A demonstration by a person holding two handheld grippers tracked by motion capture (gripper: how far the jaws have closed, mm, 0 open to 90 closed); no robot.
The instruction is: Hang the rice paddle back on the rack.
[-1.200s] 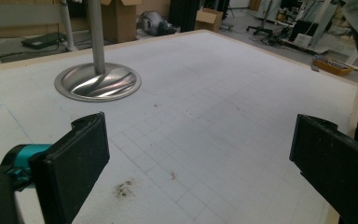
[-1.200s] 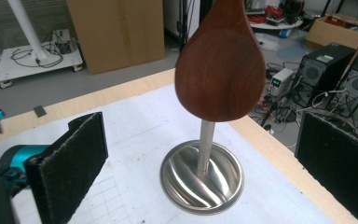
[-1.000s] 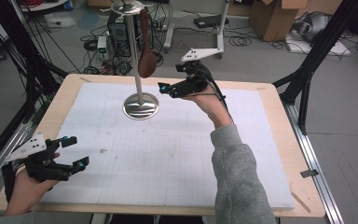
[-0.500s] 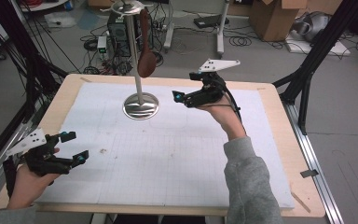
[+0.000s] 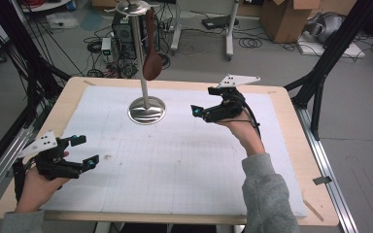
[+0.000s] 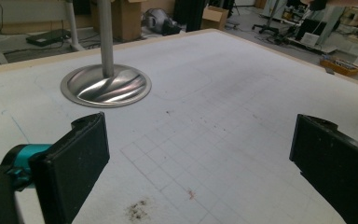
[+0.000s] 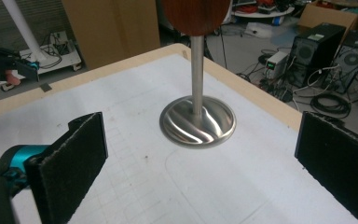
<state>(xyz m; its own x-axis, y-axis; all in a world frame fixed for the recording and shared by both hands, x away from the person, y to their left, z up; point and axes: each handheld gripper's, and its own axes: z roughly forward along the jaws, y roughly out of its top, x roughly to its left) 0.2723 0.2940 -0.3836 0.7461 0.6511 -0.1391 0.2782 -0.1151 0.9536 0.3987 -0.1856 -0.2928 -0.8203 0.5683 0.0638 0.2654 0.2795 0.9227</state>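
Right claw [image 7: 200, 163] jaws wide apart, steel stand [image 7: 197, 119], wooden spoon [image 7: 196, 14] above

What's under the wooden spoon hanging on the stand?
Under the spoon is the stand's round steel base, sitting on the white mat. Nothing else lies there. The mat under the base is covered.

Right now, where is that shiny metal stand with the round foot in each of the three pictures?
High view: the metal stand stands at the far left-centre of the white mat, its pole rising to the top edge, a brown wooden spoon hanging beside it.
Left gripper view: its round foot sits upper left, beyond the open fingers.
Right gripper view: the foot is in the centre, the pole straight up.
Shared landmark: the gridded white mat.
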